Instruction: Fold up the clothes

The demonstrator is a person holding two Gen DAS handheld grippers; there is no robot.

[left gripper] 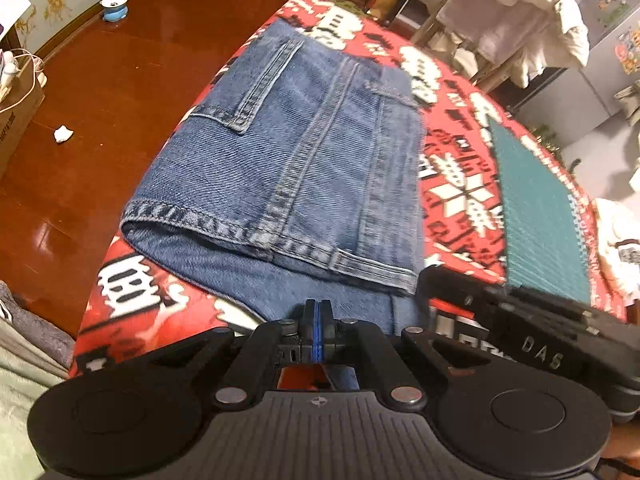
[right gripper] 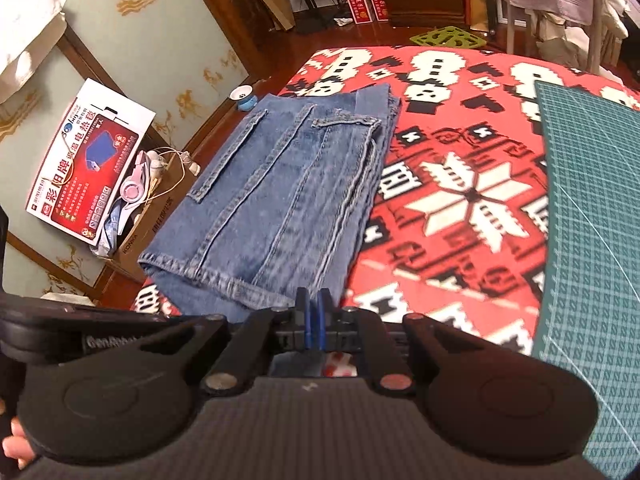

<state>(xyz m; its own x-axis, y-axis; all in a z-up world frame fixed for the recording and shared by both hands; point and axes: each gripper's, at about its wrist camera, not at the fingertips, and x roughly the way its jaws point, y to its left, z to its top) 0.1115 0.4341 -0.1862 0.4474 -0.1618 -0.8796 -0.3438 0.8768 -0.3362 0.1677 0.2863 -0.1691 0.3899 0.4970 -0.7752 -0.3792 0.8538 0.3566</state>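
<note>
Folded blue jeans (left gripper: 300,152) lie flat on the red patterned cloth (left gripper: 452,184), hem edge towards me and a lower denim layer sticking out beneath it. My left gripper (left gripper: 318,308) hovers over that lower layer at the near edge, blue pads pressed together, with no fabric showing between them. In the right wrist view the jeans (right gripper: 280,200) lie ahead and to the left. My right gripper (right gripper: 314,314) sits just short of their near right corner, shut, nothing visible in it. The right gripper's black housing (left gripper: 532,320) lies close beside the left one.
A green cutting mat (right gripper: 592,200) covers the table's right side. The table's left edge drops to a glossy red-brown floor (left gripper: 100,100), with a blue and white bowl (left gripper: 115,6) and a cardboard box (right gripper: 136,236) of cables. A chair draped with pale clothes (left gripper: 516,12) stands behind.
</note>
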